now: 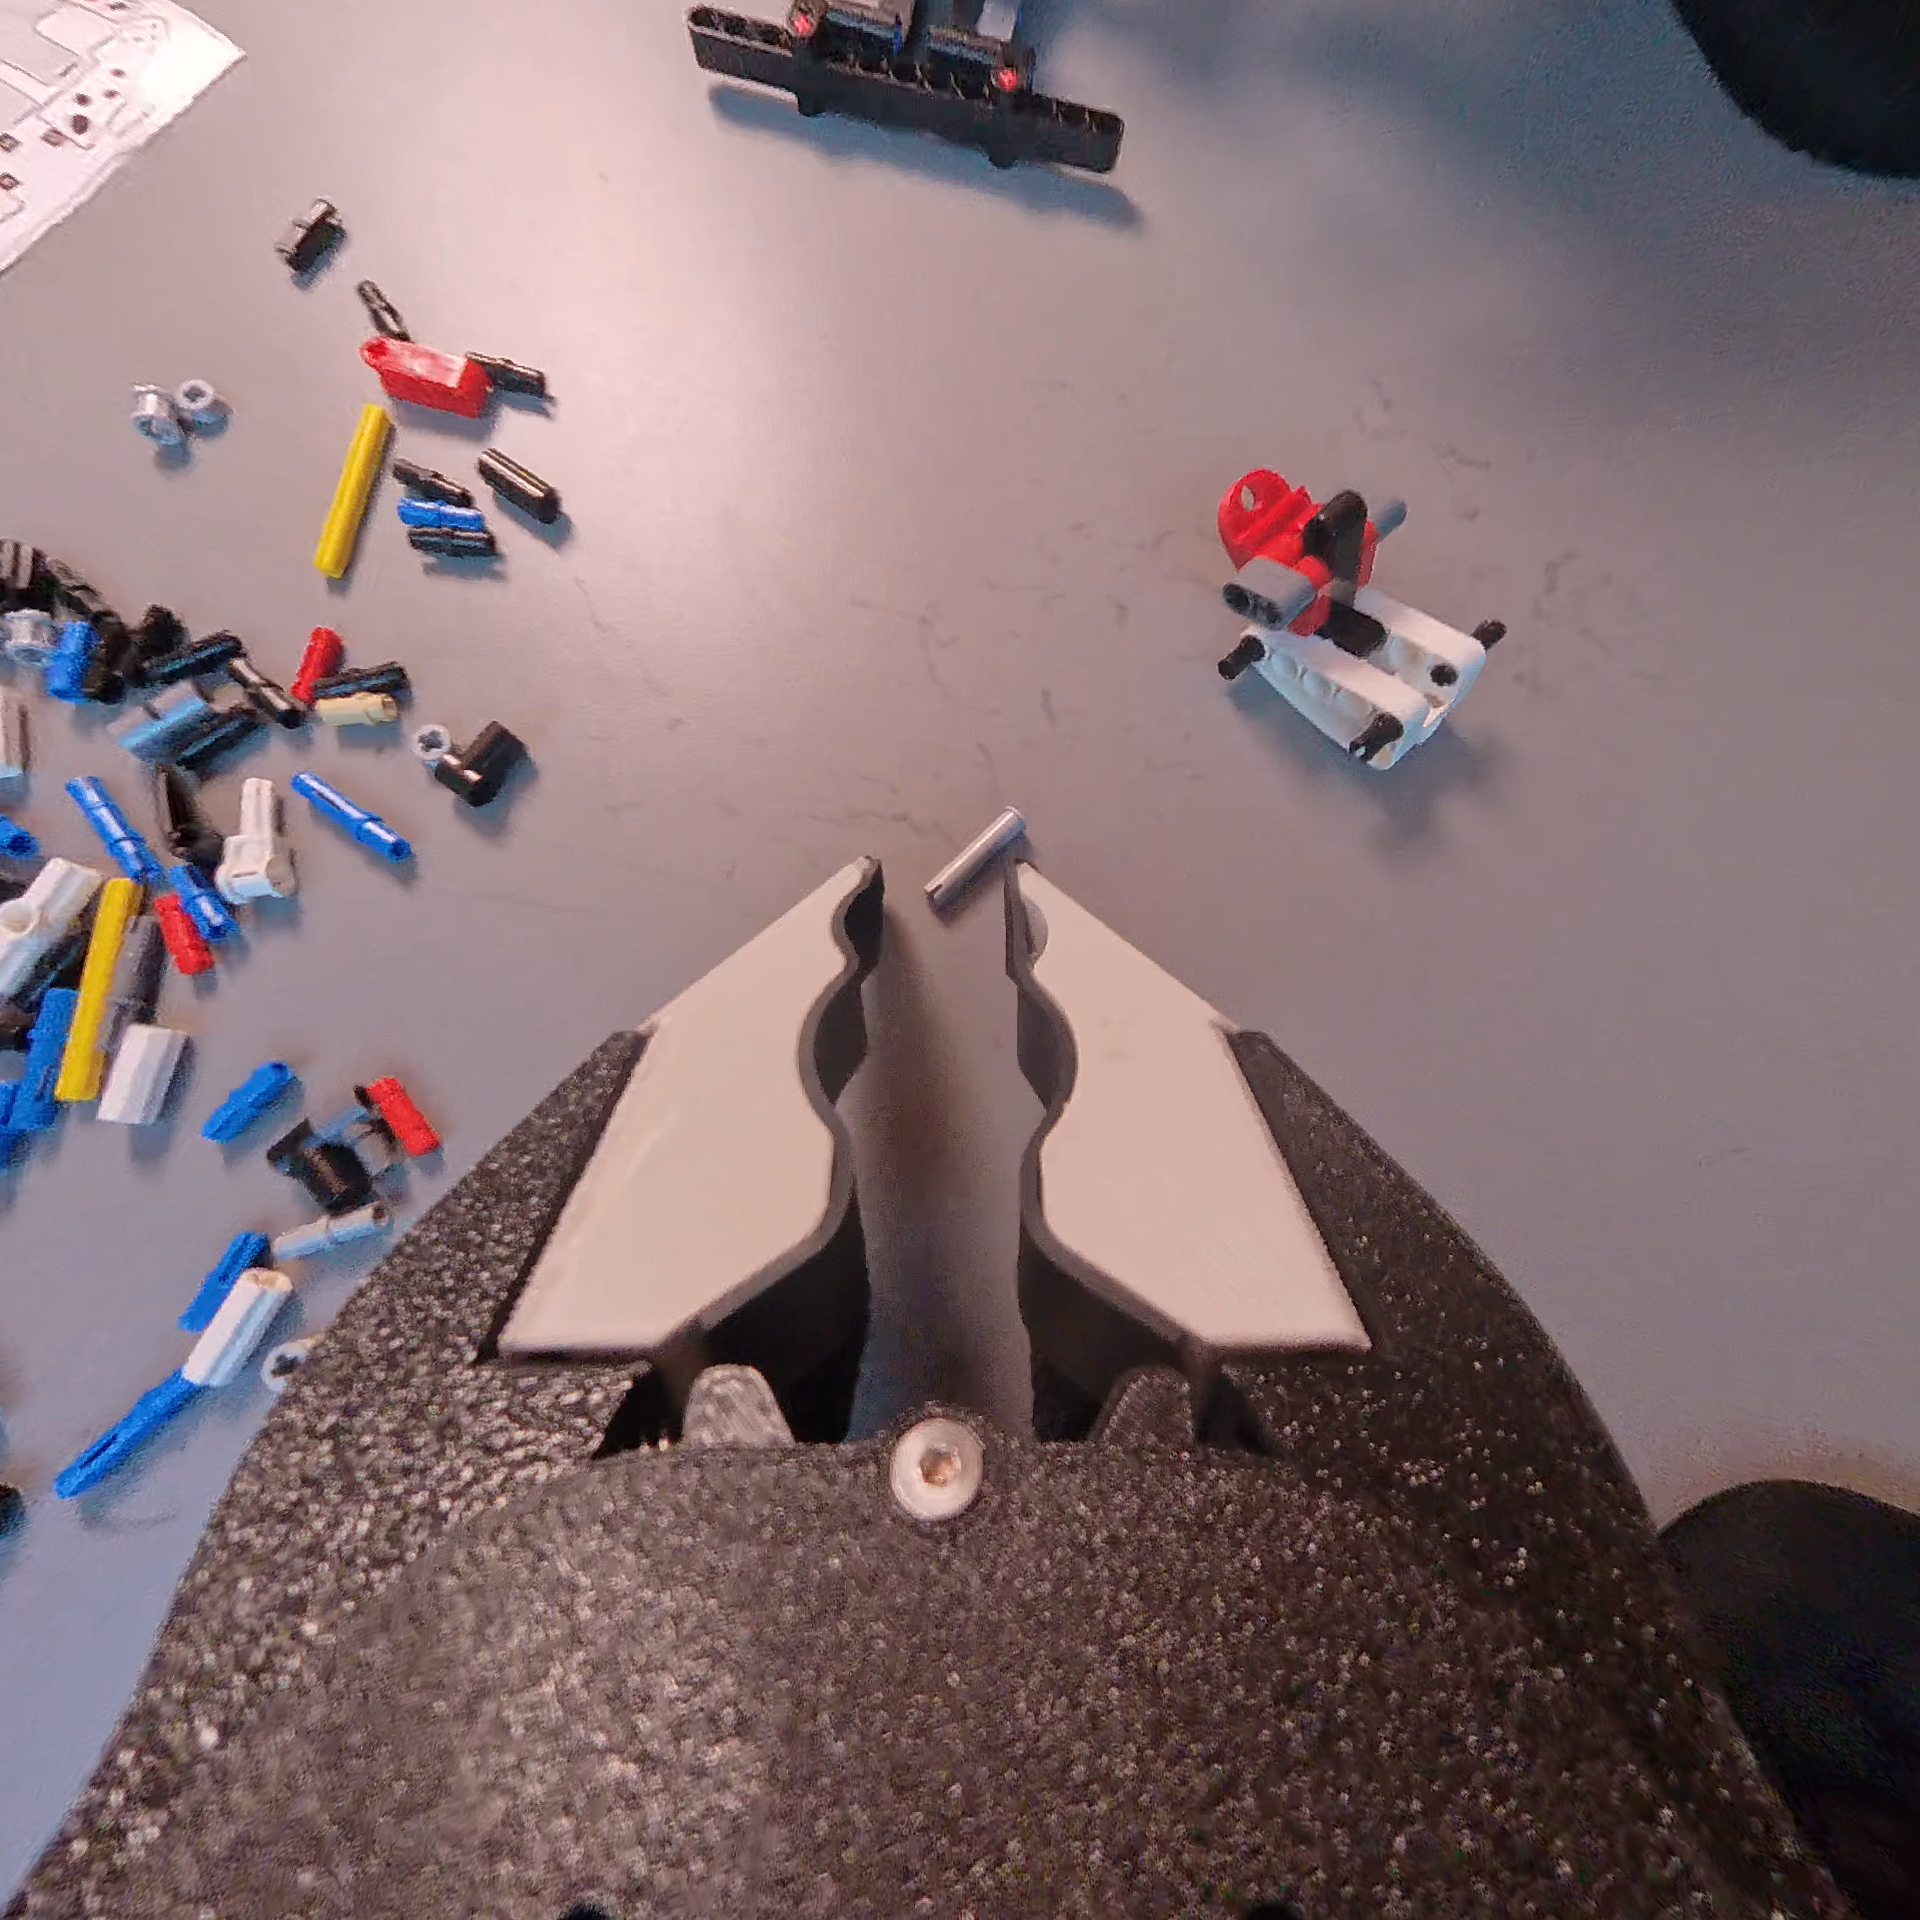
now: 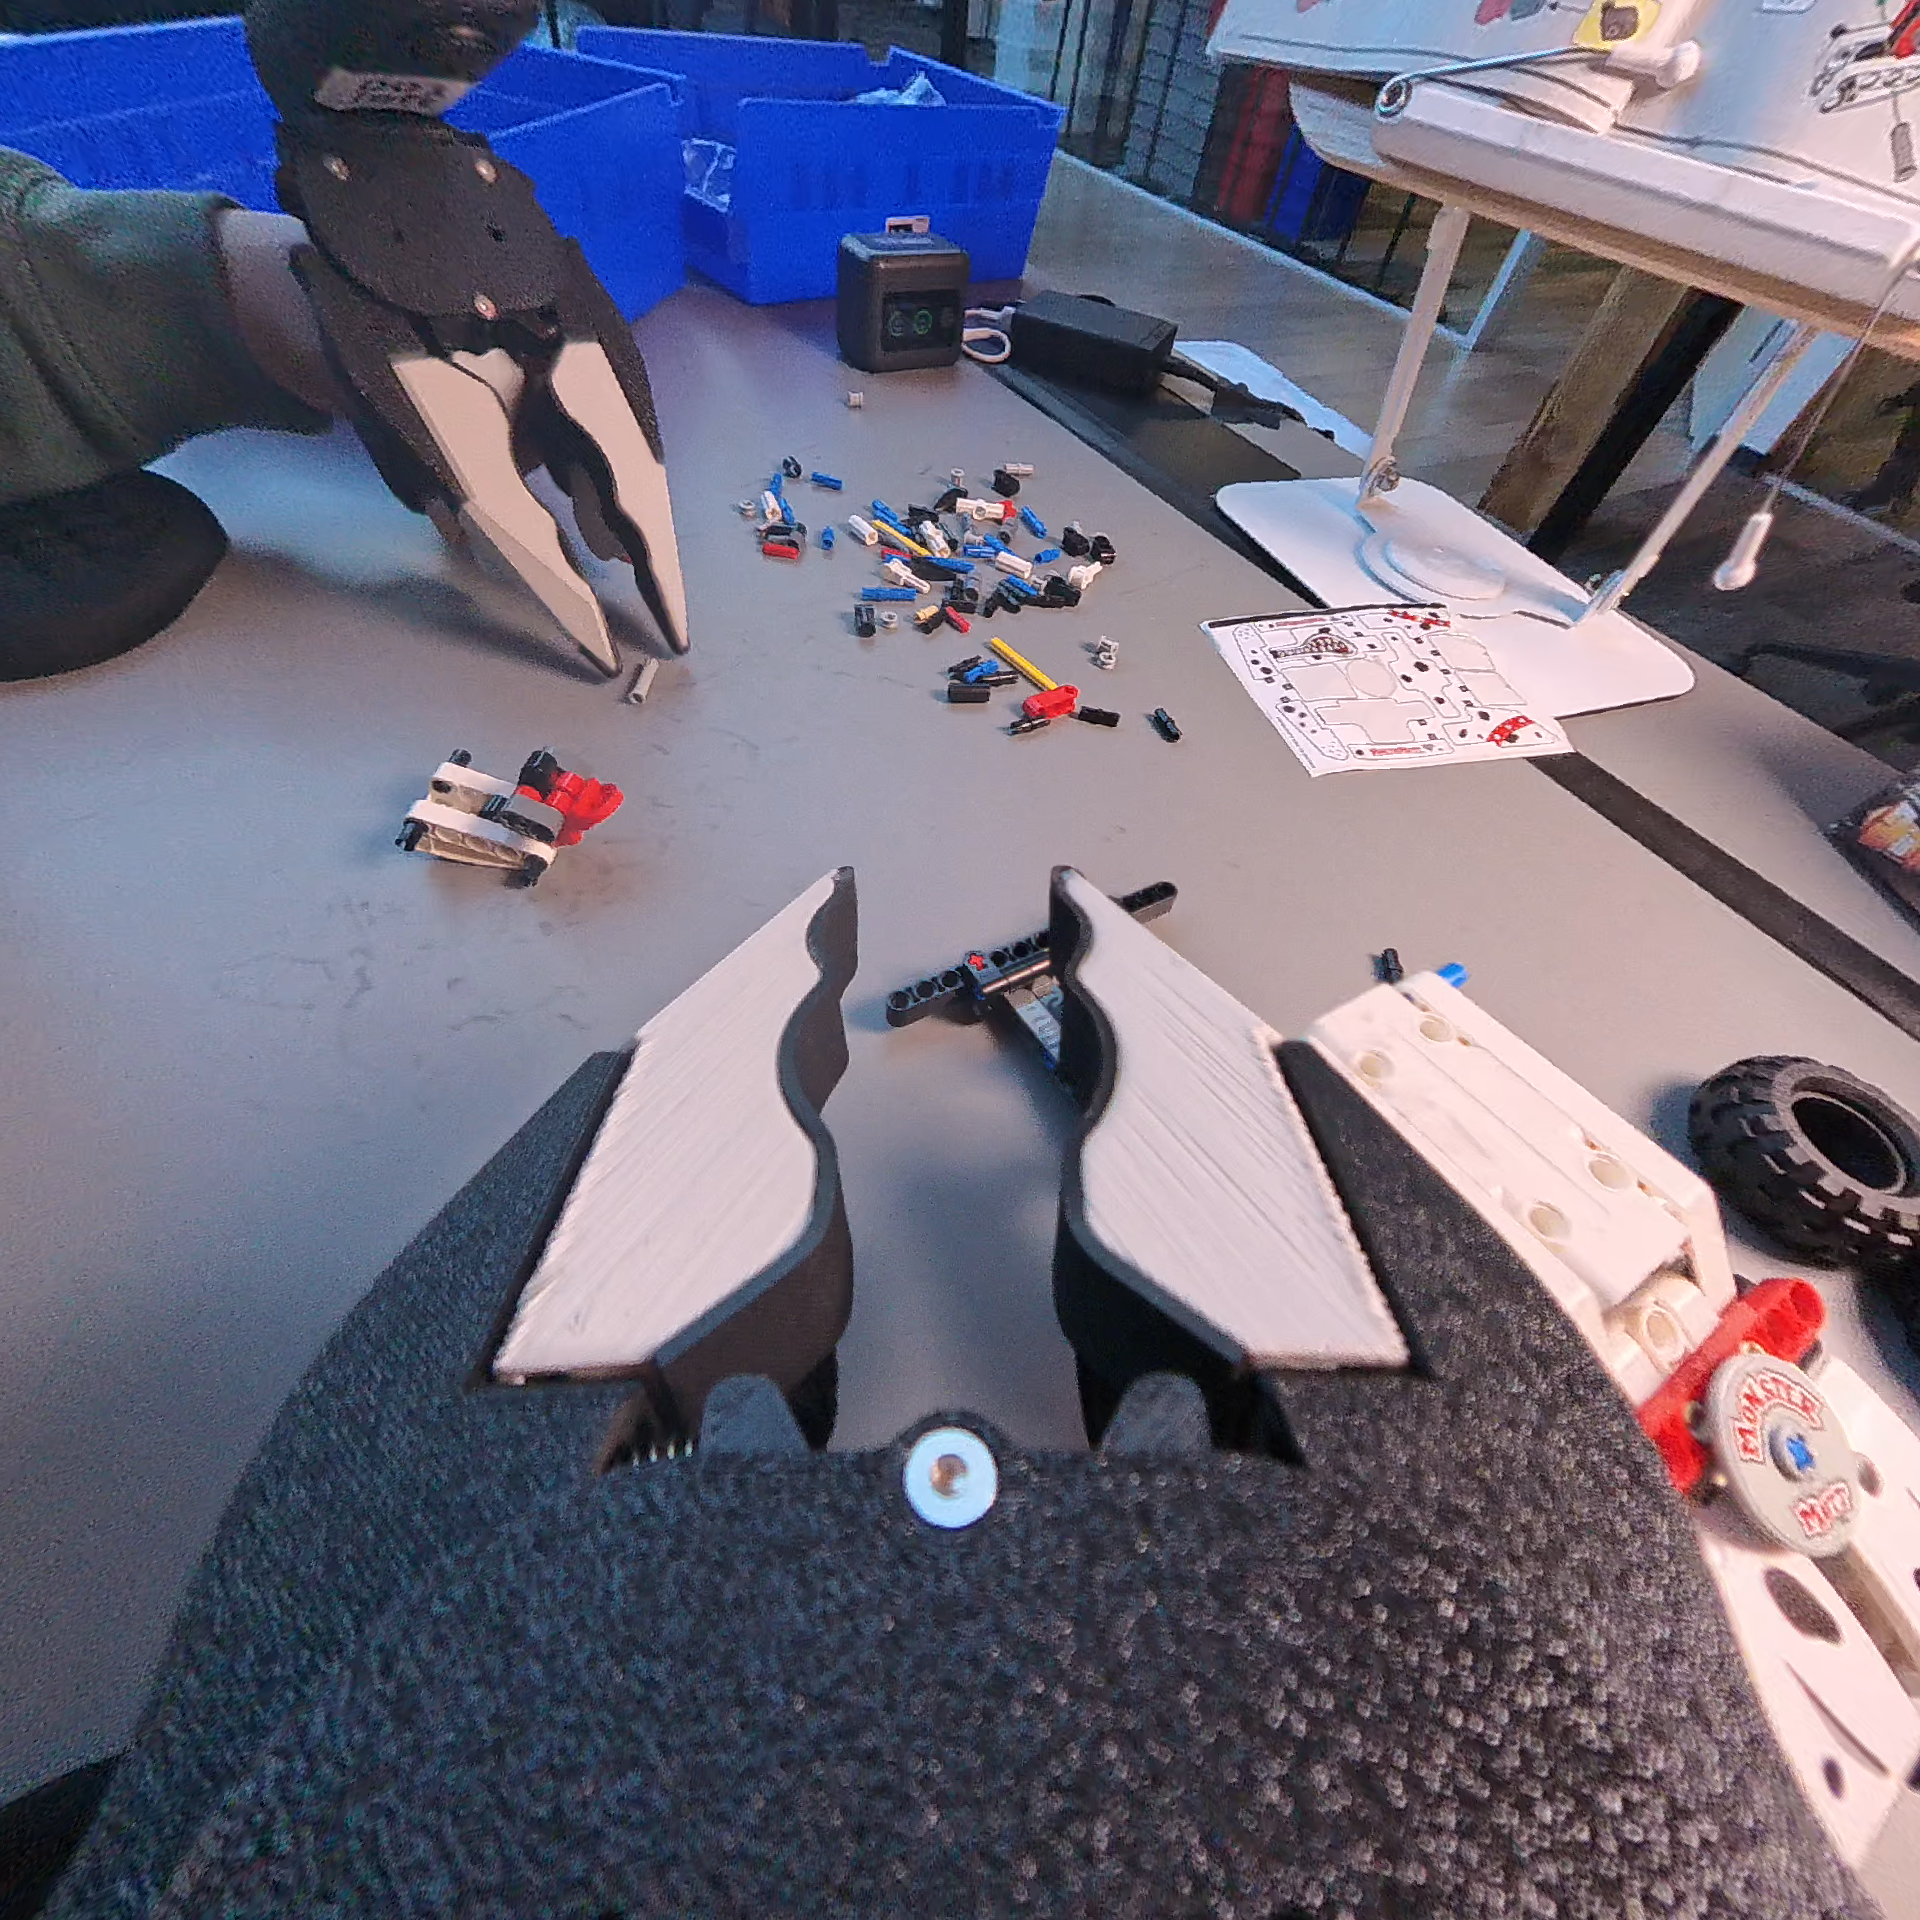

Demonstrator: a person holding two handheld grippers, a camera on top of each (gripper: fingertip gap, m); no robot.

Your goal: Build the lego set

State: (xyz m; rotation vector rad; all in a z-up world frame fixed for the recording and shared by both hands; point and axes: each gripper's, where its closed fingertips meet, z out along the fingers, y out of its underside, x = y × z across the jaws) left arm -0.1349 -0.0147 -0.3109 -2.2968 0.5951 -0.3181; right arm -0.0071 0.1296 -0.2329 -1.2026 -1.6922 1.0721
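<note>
My left gripper [image 1: 943, 878] is open, its tips low at the grey table on either side of a small grey axle [image 1: 975, 860], which lies loose between them. The right wrist view shows the same gripper [image 2: 649, 649] and axle [image 2: 641, 681]. A white, red and black sub-assembly [image 1: 1351, 623] lies to the right of it; it also shows in the right wrist view [image 2: 509, 810]. My right gripper [image 2: 951, 894] is open and empty above a black beam assembly [image 2: 997, 977], partly hidden by its right finger. That beam assembly shows at the top of the left wrist view [image 1: 904, 83].
A pile of loose small parts [image 1: 156, 831] lies at left, also in the right wrist view [image 2: 956, 561]. A sticker sheet [image 2: 1382, 686], white lamp base [image 2: 1455, 571], blue bins [image 2: 873, 156], black box [image 2: 904, 301], white vehicle body [image 2: 1558, 1195] and tyre [image 2: 1818, 1153] stand around. My right fingertips sit around 20 cm from my left ones.
</note>
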